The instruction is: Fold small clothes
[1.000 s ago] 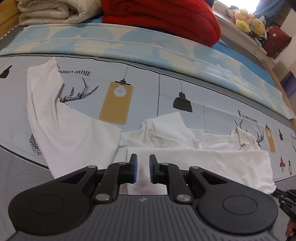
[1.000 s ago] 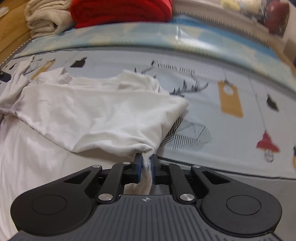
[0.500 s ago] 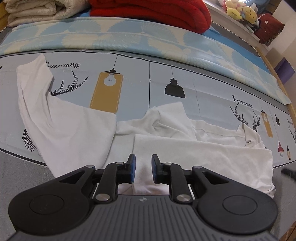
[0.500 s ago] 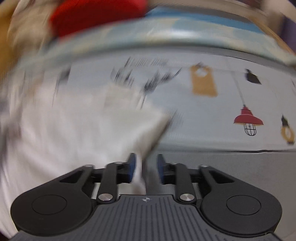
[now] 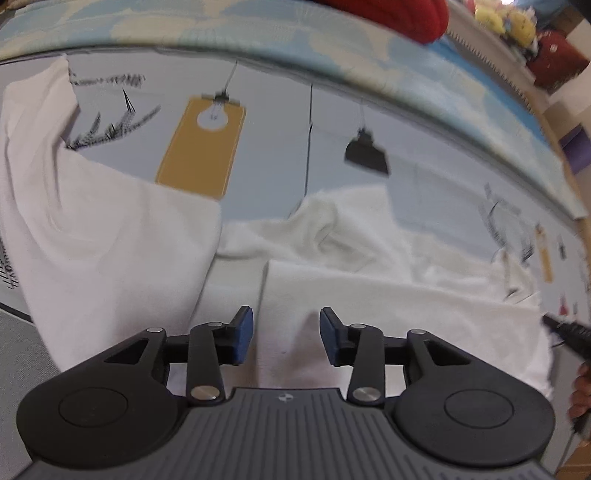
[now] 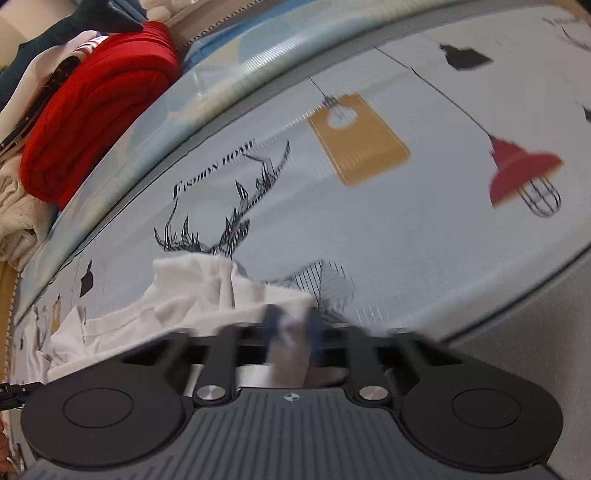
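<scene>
A white long-sleeved shirt (image 5: 122,243) lies partly folded on a printed grey bed sheet (image 5: 280,147). One sleeve stretches to the far left and the folded body (image 5: 406,306) fills the near right. My left gripper (image 5: 286,334) is open and empty, low over the folded edge of the shirt. In the right wrist view the shirt (image 6: 192,295) lies bunched to the left. My right gripper (image 6: 291,325) is blurred, its jaws apart with white cloth lying between them.
A red folded blanket (image 6: 96,110) and beige bedding (image 6: 14,218) are stacked at the back of the bed. Plush toys (image 5: 506,18) and a red bag (image 5: 557,55) sit on a ledge at the back right. The sheet's grey border (image 6: 535,306) runs along the near edge.
My left gripper has opened wider and moved closer to the shirt. My right gripper has let go of the cloth it pinched, opened, and swung to the right.
</scene>
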Available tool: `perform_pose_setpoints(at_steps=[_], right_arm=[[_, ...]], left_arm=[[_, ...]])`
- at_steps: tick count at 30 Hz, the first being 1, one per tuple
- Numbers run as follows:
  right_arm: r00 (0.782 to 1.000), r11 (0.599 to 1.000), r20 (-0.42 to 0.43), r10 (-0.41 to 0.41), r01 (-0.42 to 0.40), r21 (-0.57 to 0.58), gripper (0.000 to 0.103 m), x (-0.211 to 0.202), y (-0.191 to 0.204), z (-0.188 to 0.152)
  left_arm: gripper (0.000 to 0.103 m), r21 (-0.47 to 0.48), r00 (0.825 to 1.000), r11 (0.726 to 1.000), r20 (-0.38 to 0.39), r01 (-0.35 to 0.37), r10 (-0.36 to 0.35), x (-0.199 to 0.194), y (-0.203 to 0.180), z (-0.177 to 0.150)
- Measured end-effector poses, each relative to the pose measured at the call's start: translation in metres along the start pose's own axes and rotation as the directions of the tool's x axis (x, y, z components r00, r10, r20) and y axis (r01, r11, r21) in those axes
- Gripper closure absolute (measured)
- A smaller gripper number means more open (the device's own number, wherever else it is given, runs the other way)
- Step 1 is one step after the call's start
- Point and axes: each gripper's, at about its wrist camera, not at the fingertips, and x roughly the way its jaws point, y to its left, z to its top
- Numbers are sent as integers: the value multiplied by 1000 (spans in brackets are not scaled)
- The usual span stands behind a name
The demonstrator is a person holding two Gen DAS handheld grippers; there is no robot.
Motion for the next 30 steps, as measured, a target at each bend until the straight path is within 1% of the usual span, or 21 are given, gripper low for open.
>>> perform_pose_setpoints(at_steps=[2, 4, 6, 8, 10, 12, 13, 14, 15, 16, 18, 19, 21, 23, 24, 25, 26, 27, 28, 29, 30], right_arm=[[1000, 1000, 5, 2, -2, -16, 99, 2, 2, 3], [1000, 1000, 24, 2, -1, -28, 100, 0, 4, 8], [996, 1000, 87, 4, -4, -2, 101, -7, 3, 18], [986, 1000, 166, 1, -3, 7, 101, -15, 3, 31], [968, 999, 248, -30, 38, -24, 101, -18, 8, 39], [955, 992, 277, -103, 120, -45, 100, -13, 10, 42], [956, 989, 267, -123, 139, -41, 99, -10, 8, 42], [963, 989, 237, -132, 143, -30, 96, -7, 4, 42], [968, 989, 206, -141, 149, -22, 95, -5, -1, 41], [964, 983, 203, -170, 180, -28, 95, -7, -3, 39], [954, 974, 219, -205, 222, -54, 90, -19, -8, 36], [958, 977, 215, -191, 207, -54, 85, -25, -11, 34], [980, 990, 168, -105, 119, -77, 83, -35, -14, 30], [996, 988, 86, -32, 44, -145, 74, -37, -11, 20], [999, 982, 29, -22, 27, -188, 72, -35, -9, 12], [999, 970, -30, -41, 32, -241, 72, -31, -7, 3], [991, 952, -85, -101, 71, -298, 70, -25, -8, -8], [983, 938, -118, -144, 97, -333, 70, -22, -11, -18], [986, 938, -107, -131, 88, -335, 70, -27, -13, -23], [983, 947, -130, -127, 81, -312, 69, -31, -17, -22], [981, 953, -136, -139, 95, -288, 66, -37, -20, -21]], left_arm=[[60, 22, 999, 999, -15, -31, 31, 12, -1, -2], [60, 43, 999, 998, -1, -48, 48, 18, -4, -3], [63, 57, 998, 997, 26, -57, 56, 17, -8, 1], [64, 63, 997, 997, 59, -52, 49, 16, -13, 4], [64, 72, 995, 995, 84, -63, 57, 16, -16, 6], [64, 83, 993, 993, 90, -82, 74, 15, -18, 7], [64, 80, 994, 994, 86, -72, 65, 13, -17, 8], [64, 77, 995, 996, 89, -53, 47, 8, -18, 8], [64, 80, 995, 996, 99, -30, 22, 2, -19, 9], [64, 91, 994, 996, 109, -10, 0, -3, -21, 10], [64, 124, 992, 992, 123, 26, -42, -12, -26, 10], [64, 144, 990, 988, 120, 53, -71, -14, -29, 10], [64, 187, 989, 977, 92, 99, -118, -13, -33, 4], [64, 223, 993, 970, 41, 96, -108, -4, -36, -5], [64, 242, 998, 968, 3, 66, -69, 4, -36, -11], [64, 261, 999, 965, -33, 10, -1, 12, -35, -16], [64, 271, 999, 962, -32, -23, 33, 15, -32, -21], [64, 263, 999, 965, -27, -16, 24, 11, -31, -21], [64, 249, 999, 968, -27, -16, 23, 6, -31, -20], [64, 240, 1000, 971, -12, -15, 18, -1, -31, -20], [64, 243, 1000, 970, 13, 2, -5, -7, -32, -21]])
